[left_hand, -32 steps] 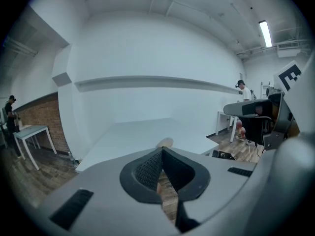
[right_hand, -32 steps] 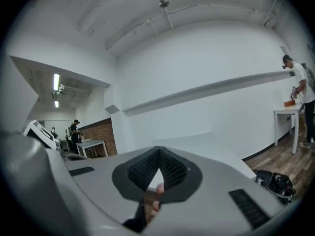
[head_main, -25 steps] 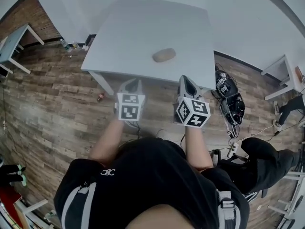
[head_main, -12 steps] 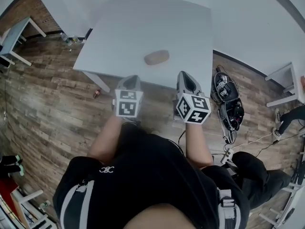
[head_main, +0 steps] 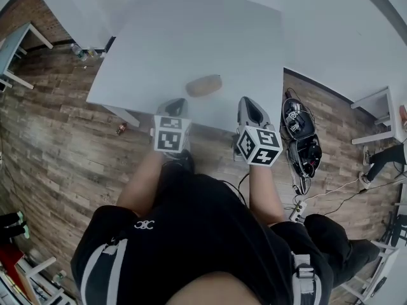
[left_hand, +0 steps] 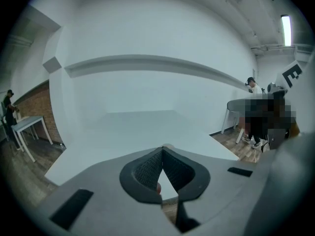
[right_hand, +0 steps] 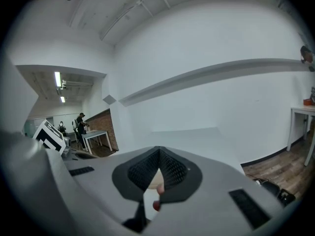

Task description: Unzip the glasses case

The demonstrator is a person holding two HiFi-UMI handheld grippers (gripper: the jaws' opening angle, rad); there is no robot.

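The tan oval glasses case [head_main: 203, 85] lies closed on the white table [head_main: 191, 37], near its front edge. My left gripper [head_main: 177, 103] is shut and empty, its tip over the table's front edge just short of the case and a little to its left. To the case's right, my right gripper [head_main: 249, 102] is also shut and empty at the same edge. In the left gripper view the shut left gripper [left_hand: 162, 149] points over the table [left_hand: 138, 127]. The right gripper [right_hand: 158, 149] is shut in its own view, with a pale bit of the case [right_hand: 155, 180] showing below the tips.
Black equipment and cables [head_main: 300, 135] lie on the wood floor right of the table. Small white tables stand at the far left [head_main: 13, 49] and far right [head_main: 381, 107]. A white wall runs behind the table. A seated person [left_hand: 256, 114] is off to the right.
Both grippers have moved forward to the table's front edge, still shut. The case and table now sit lower and nearer in the head view.
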